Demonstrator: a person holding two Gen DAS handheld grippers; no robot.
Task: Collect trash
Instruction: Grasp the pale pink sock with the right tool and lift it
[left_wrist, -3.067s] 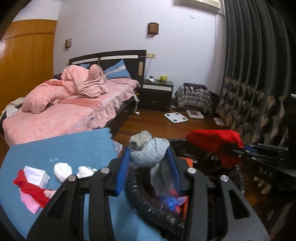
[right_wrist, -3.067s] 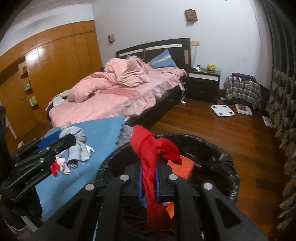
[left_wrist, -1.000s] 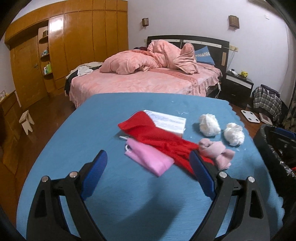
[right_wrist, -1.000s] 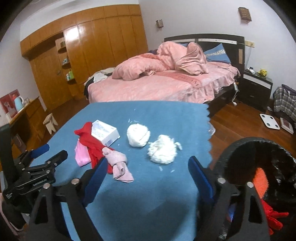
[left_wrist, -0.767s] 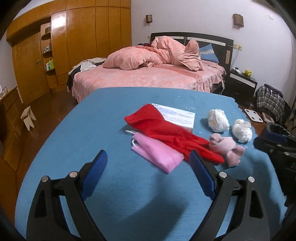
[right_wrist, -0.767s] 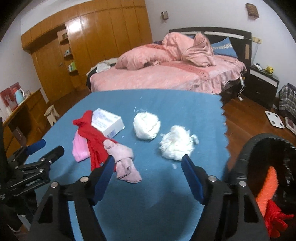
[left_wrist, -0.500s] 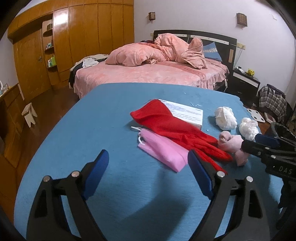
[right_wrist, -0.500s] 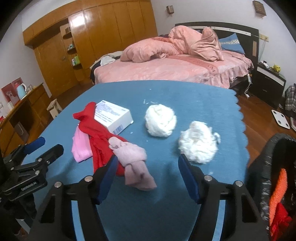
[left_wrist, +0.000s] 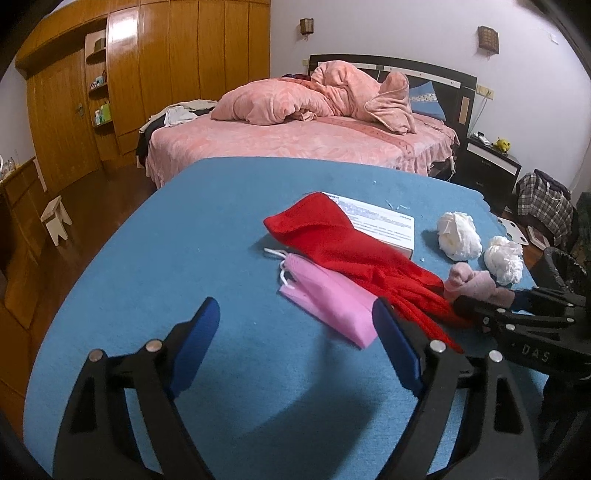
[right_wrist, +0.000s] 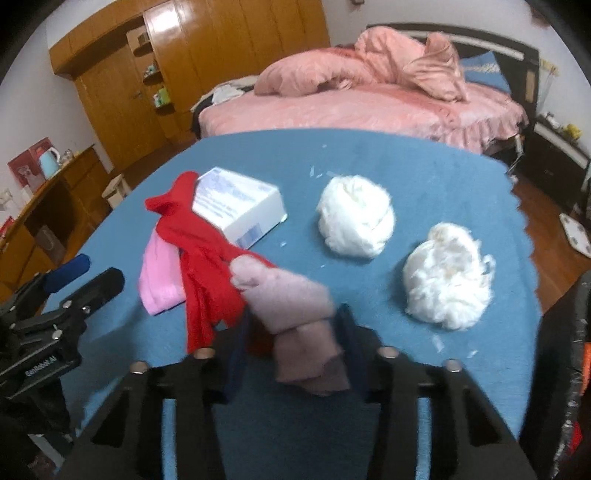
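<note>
A dusty pink sock (right_wrist: 291, 306) lies on the blue table (left_wrist: 184, 240), against a red cloth (right_wrist: 199, 251). My right gripper (right_wrist: 295, 350) is closing around that sock; the sock sits between its fingers, with a sliver of red cloth beside the left pad. My left gripper (left_wrist: 295, 314) hovers open just short of a pink face mask (left_wrist: 325, 295) and holds nothing. A white box (left_wrist: 380, 221) lies under the red cloth (left_wrist: 351, 251). Two white wads (right_wrist: 354, 221) (right_wrist: 447, 280) rest further right.
A black-lined trash bin (right_wrist: 569, 350) stands off the table's right edge with orange and red items inside. A pink bed (left_wrist: 295, 140) lies beyond the table, with wooden wardrobes (left_wrist: 147, 74) at the left. The left gripper (right_wrist: 85, 273) shows at the left edge of the right wrist view.
Both grippers have left the bin and dropped the grey and red cloths. Over the last second the right gripper sank onto the pink sock and narrowed its jaws. The left one barely shifted.
</note>
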